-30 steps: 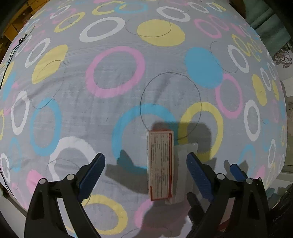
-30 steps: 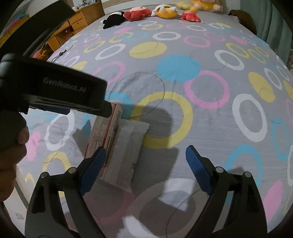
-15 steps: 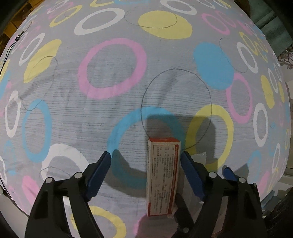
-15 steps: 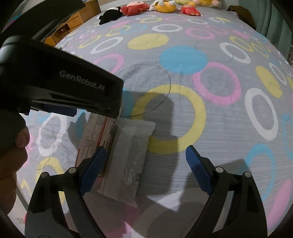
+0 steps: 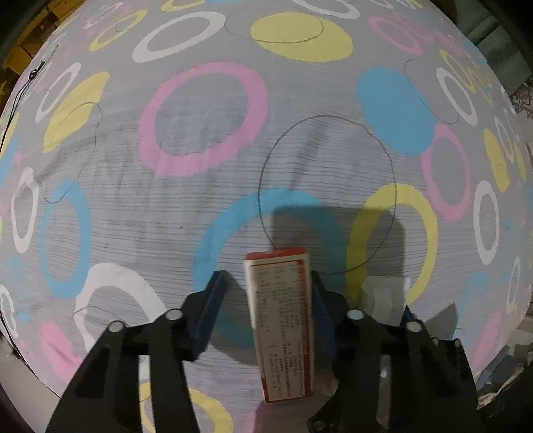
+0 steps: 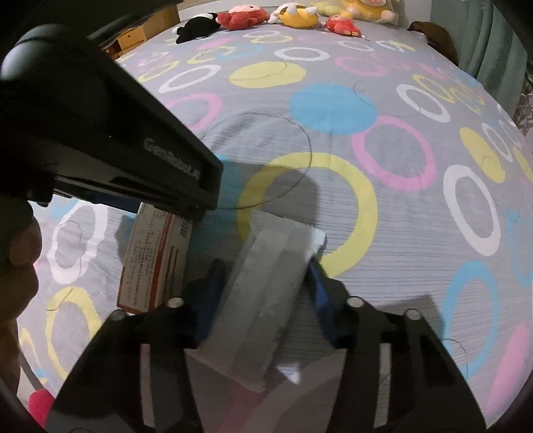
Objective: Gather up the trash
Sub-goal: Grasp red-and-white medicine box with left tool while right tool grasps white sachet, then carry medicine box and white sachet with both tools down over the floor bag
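left gripper: half-closed around red-and-white cardboard box, left pad apart
right gripper: narrow, touching clear plastic wrapper beside box
blocking: black left gripper body over box's far end
bedspread: grey, coloured rings

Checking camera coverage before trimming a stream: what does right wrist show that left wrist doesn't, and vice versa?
Right wrist only: the right gripper closing around the clear plastic packet, the left gripper's black body, the person's hand, plush toys at the far edge of the bed, and a wooden dresser.

Left wrist only: the left gripper straddling the red-and-white carton, its right pad against the carton and a gap at the left pad; a thin black cable.

Both: carton and packet lying side by side on the circle-print bedsheet.
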The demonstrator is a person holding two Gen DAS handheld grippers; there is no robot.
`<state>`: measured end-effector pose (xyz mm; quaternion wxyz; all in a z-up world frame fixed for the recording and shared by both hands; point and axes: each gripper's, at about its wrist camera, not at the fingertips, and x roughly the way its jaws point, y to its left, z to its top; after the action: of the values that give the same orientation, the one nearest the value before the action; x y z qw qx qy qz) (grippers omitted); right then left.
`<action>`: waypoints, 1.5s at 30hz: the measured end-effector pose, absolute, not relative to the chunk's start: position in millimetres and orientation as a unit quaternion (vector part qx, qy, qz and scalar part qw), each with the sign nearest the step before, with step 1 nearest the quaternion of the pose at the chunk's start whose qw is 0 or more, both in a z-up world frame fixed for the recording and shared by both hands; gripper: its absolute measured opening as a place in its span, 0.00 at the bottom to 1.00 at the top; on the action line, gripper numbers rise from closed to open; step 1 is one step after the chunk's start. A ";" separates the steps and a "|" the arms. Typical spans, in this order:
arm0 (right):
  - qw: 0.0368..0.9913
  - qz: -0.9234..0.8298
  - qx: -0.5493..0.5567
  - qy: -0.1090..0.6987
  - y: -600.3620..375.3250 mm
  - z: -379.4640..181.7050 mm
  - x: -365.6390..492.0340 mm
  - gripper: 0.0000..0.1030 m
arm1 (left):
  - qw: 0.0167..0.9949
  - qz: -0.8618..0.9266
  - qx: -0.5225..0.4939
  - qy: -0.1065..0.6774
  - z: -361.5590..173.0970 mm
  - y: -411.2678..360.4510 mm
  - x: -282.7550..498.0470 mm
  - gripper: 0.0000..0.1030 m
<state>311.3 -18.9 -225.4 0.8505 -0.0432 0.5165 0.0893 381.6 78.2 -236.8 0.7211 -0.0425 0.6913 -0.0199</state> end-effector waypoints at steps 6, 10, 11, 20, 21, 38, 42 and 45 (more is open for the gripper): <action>0.848 0.096 -0.026 0.521 -25.8 -219.6 311.9 0.38 | 0.723 -0.030 -0.064 0.687 -224.4 90.3 377.0 0.33; 0.853 0.089 -0.026 0.513 -36.9 -206.6 306.4 0.37 | 0.736 -0.035 -0.064 0.673 -205.6 96.4 367.4 0.32; 0.855 0.088 -0.024 0.510 -41.5 -201.2 301.9 0.37 | 0.740 -0.037 -0.065 0.669 -201.3 101.4 363.1 0.32; 0.875 0.064 -0.041 0.479 -69.5 -153.9 279.0 0.37 | 0.756 -0.035 -0.082 0.648 -173.6 117.4 337.7 0.32; 0.875 0.063 -0.039 0.478 -71.3 -151.2 277.8 0.37 | 0.756 -0.037 -0.085 0.648 -173.7 117.1 334.8 0.32; 0.902 0.082 -0.056 0.420 -103.0 -45.9 169.9 0.37 | 0.803 -0.074 -0.049 0.590 -90.7 84.3 211.1 0.32; 0.904 0.091 -0.054 0.413 -109.2 -29.3 136.4 0.37 | 0.805 -0.089 -0.048 0.585 -77.7 71.9 175.2 0.32; 0.908 0.089 -0.060 0.406 -114.0 -20.8 111.4 0.37 | 0.806 -0.099 -0.045 0.582 -73.7 62.5 154.7 0.32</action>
<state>111.4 -114.0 -20.8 0.9076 -0.0597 0.4060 0.0887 154.7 62.5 -73.7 0.8057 -0.0446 0.5823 -0.0990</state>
